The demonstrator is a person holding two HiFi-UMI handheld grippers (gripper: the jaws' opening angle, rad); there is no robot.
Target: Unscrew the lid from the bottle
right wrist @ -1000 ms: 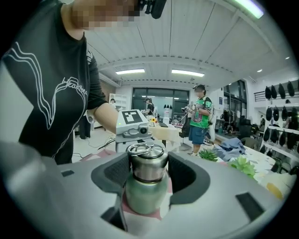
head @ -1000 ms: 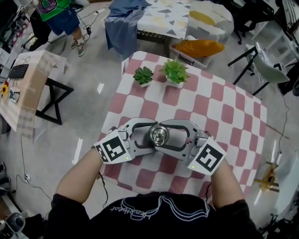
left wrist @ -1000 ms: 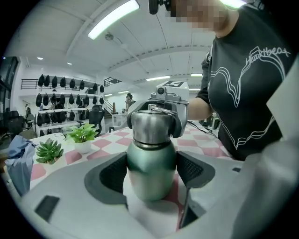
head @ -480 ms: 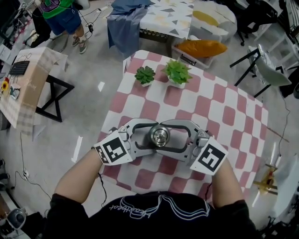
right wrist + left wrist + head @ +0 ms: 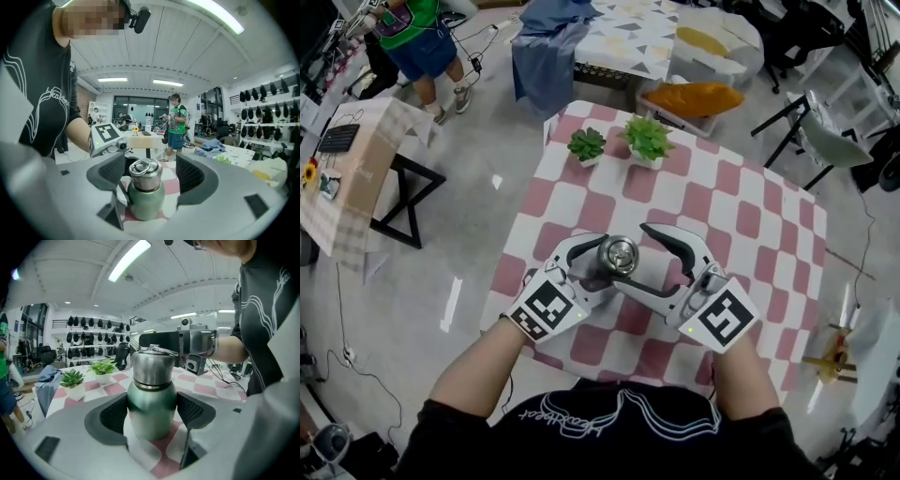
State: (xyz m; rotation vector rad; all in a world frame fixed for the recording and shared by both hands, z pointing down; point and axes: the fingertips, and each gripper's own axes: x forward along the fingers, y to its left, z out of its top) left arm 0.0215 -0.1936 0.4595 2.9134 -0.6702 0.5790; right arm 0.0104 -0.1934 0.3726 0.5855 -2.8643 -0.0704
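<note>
The left gripper (image 5: 152,411) is closed on the bottle (image 5: 151,420). Its two dark ribbed pads (image 5: 114,412) press on the green body from both sides, below the lid (image 5: 151,366). The right gripper (image 5: 151,173) comes from the opposite side, and its jaws are opening. The lid stands between them, but there is a gap on each side and its pads (image 5: 191,174) do not touch the lid.

The bottle is short and round, and it stands upright. Its body is pale green with a soft shine. The upper part is a lid of brushed steel, a little narrower than the body, with a thin dark line where the two meet. A small wire ring lies on top of the lid.

From the head view, the two grippers meet at the bottle from the left and from the right, and the marker cubes are close to the person's hands. The bottle stands on the table (image 5: 750,220), which has a pink and white checked cloth. It is in the near half, closer to the left edge than to the right one. Two small green plants in white pots (image 5: 587,147) stand side by side near the far left corner, well apart from the bottle.
</note>
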